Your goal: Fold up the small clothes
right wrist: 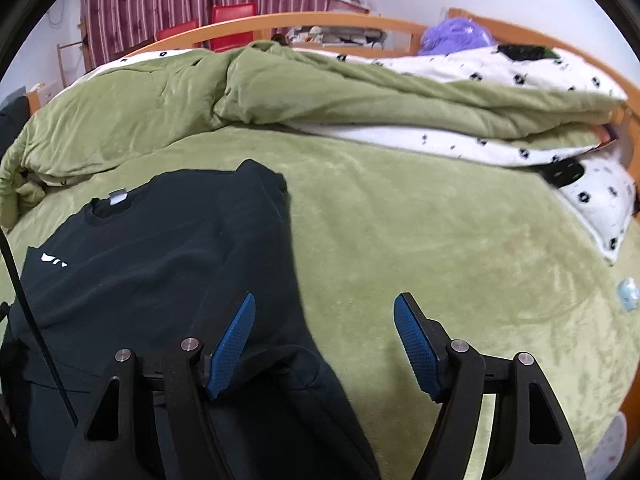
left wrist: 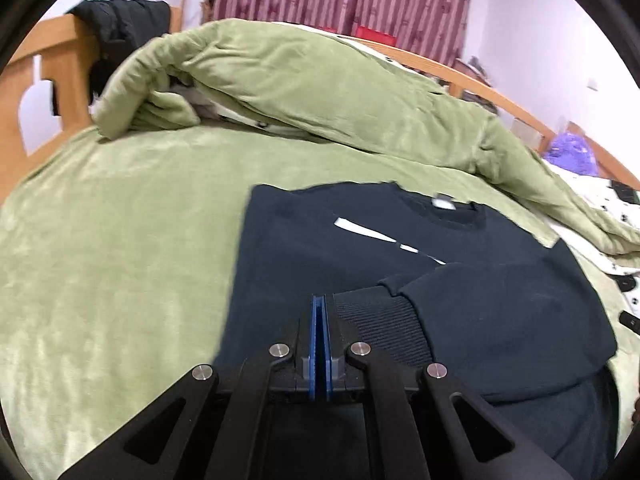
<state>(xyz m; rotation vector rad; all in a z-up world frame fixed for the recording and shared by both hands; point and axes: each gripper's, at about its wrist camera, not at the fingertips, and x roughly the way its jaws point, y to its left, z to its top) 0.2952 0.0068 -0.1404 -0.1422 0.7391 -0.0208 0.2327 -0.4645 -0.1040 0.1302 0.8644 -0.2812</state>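
Note:
A dark navy sweatshirt with a white chest print lies flat on the green bed cover, collar away from me. One sleeve is folded across its front, ribbed cuff toward the middle. My left gripper is shut just above the sweatshirt beside the cuff; no cloth shows between its blue pads. In the right wrist view the sweatshirt lies at the left. My right gripper is open and empty over the sweatshirt's right edge, its left finger over the cloth, its right finger over the cover.
A bunched green quilt with white patterned lining lies across the far side of the bed. The wooden bed frame rims it, a dark garment hanging on it. A purple fluffy item sits far right.

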